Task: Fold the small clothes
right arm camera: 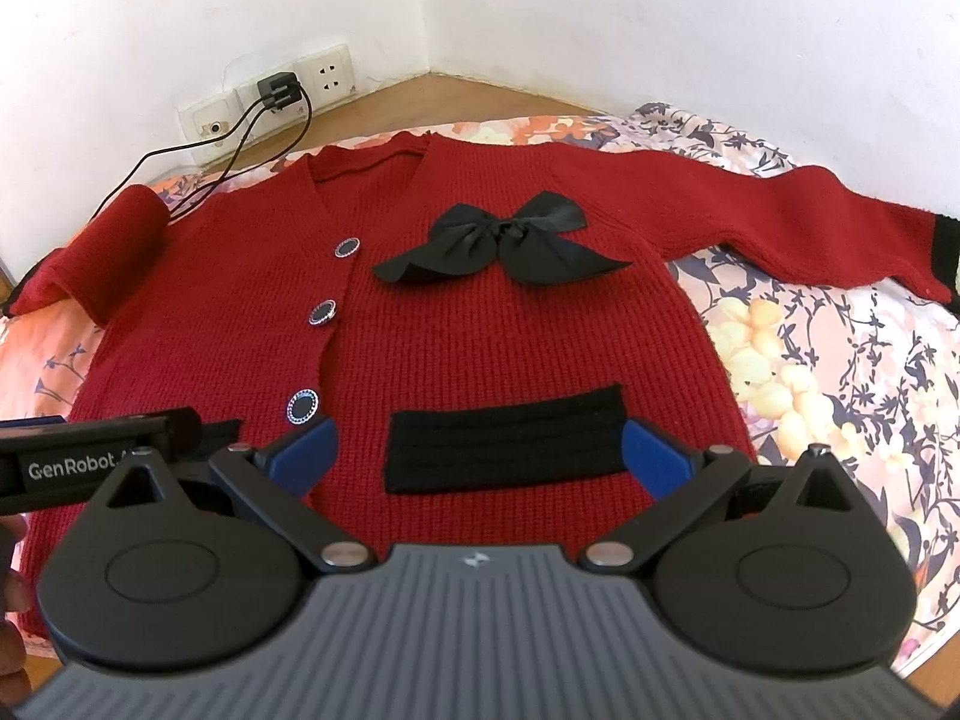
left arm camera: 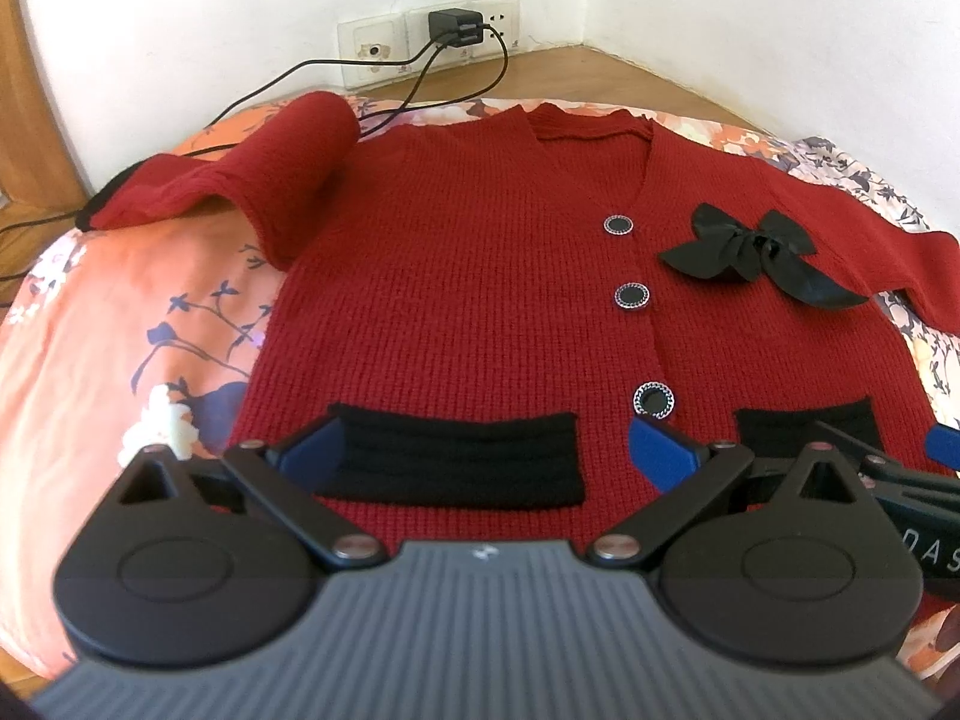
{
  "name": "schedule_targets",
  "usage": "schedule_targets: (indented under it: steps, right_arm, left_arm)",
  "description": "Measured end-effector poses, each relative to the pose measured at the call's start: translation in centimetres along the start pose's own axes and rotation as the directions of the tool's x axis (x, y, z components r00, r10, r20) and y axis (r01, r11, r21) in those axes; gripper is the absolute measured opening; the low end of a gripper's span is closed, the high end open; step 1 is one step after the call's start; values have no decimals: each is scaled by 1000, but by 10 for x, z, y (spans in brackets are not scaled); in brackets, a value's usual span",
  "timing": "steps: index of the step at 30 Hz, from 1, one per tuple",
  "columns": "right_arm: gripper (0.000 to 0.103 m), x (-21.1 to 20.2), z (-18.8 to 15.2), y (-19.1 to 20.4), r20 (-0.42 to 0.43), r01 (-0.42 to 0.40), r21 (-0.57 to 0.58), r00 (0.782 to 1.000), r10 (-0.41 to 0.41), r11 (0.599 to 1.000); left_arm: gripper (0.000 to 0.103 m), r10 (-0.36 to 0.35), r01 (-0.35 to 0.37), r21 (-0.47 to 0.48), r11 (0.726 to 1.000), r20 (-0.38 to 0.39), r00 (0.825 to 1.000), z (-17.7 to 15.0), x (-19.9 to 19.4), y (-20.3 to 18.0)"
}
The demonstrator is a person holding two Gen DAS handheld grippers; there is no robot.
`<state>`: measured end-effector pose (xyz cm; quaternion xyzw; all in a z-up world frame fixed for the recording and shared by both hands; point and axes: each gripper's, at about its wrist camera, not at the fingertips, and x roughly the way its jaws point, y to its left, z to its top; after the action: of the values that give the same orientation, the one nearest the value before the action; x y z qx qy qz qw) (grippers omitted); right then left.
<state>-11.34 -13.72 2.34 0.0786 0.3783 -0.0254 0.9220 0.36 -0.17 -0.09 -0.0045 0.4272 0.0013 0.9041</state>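
The left hand-held gripper (left arm camera: 486, 450) hovers low over the hem of a red knit cardigan (left arm camera: 456, 276), its blue fingers spread wide apart on either side of the black pocket band (left arm camera: 456, 459) and holding nothing. The right hand-held gripper (right arm camera: 477, 450) is likewise wide apart and empty, its fingers flanking the other black pocket band (right arm camera: 504, 447).

The cardigan lies front up and buttoned on a floral bedspread (right arm camera: 840, 396), neckline toward the wall. Three round black buttons (left arm camera: 631, 297) run down its front, and a black satin bow (right arm camera: 510, 243) sits on the chest beside them. The sleeve on the left gripper's side (left arm camera: 240, 189) is bent back over itself, its black cuff at the bedspread's edge. The other sleeve (right arm camera: 792, 222) stretches straight out across the bedspread, ending in a black cuff (right arm camera: 945, 258).

Behind the bed, a black charger (left arm camera: 454, 26) is plugged into a wall socket, and its cables (left arm camera: 336, 75) trail down past the folded sleeve.
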Motion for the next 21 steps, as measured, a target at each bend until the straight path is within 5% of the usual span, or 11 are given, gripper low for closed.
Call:
schedule_targets:
  steps: [21]
  right_arm:
    - [103, -3, 0, -14, 9, -22, 42, 1000, 22, 999]
  left_arm:
    - [103, 8, -8, 14, 1000, 4, 1000, 0, -1, -8]
